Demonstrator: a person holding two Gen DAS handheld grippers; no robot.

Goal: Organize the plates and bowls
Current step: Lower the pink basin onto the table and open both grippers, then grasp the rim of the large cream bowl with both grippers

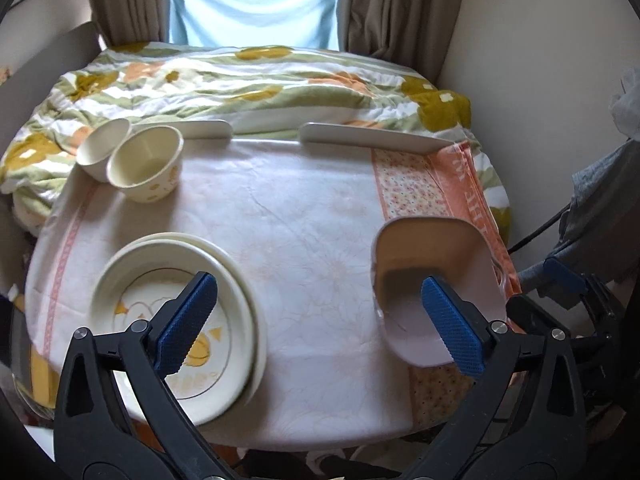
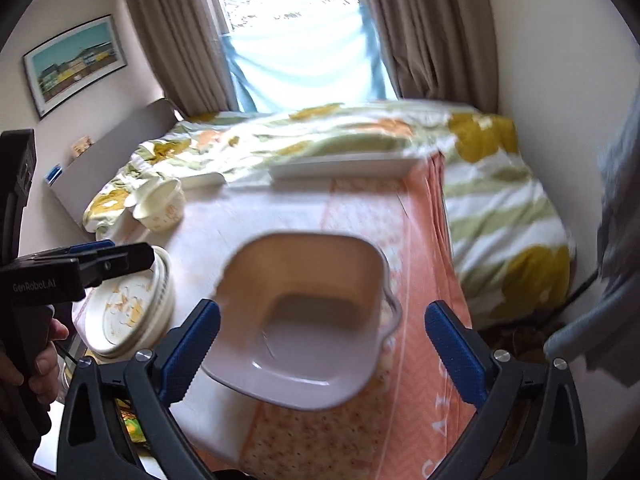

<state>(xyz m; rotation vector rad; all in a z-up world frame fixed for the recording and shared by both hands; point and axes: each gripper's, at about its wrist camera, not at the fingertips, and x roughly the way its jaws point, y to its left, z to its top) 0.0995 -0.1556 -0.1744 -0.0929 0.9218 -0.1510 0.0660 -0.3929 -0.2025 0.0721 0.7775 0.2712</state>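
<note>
Square pinkish bowl (image 2: 304,320) sits on bench (image 1: 288,216) between right tongs (image 2: 322,354), spread wide, not gripping. Stacked plates (image 1: 176,316) lie under left tongs (image 1: 316,324), also spread; two cups (image 1: 144,168) farther ahead-left.

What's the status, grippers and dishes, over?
Left gripper open, empty, by stacked plates. Right gripper open, around square bowl, not gripping. Two round bowls far left. Nothing blocking.
</note>
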